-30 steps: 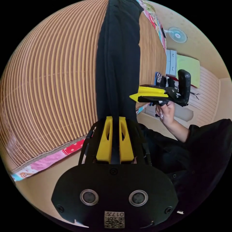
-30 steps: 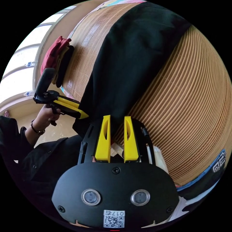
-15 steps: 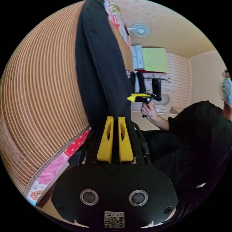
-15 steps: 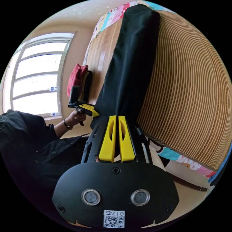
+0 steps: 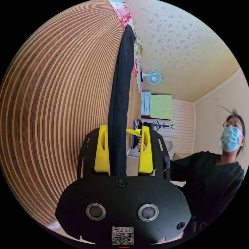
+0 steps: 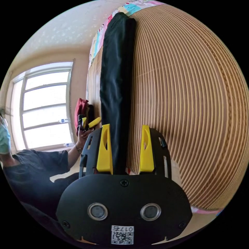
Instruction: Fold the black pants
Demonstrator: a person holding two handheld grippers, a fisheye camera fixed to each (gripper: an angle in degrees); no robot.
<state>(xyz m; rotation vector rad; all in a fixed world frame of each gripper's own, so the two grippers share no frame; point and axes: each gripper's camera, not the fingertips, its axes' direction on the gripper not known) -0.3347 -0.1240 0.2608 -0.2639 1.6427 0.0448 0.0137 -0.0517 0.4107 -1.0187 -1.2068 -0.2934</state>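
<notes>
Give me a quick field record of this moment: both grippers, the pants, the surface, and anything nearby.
left gripper: jaws apart, black pants between them, not clamped
right gripper: jaws apart, pants against one jaw, gap at the other
black pants: long narrow strip stretching away from both grippers over the mat
surface: striped bamboo mat with a colourful patterned border
nearby: red and dark clothes pile near the window
person: dark top, holding both grippers

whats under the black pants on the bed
The black pants lie stretched along a striped bamboo mat, which shows on both sides of them. A patterned sheet peeks out at the mat's far edge. Whatever is directly beneath the fabric is covered.
</notes>
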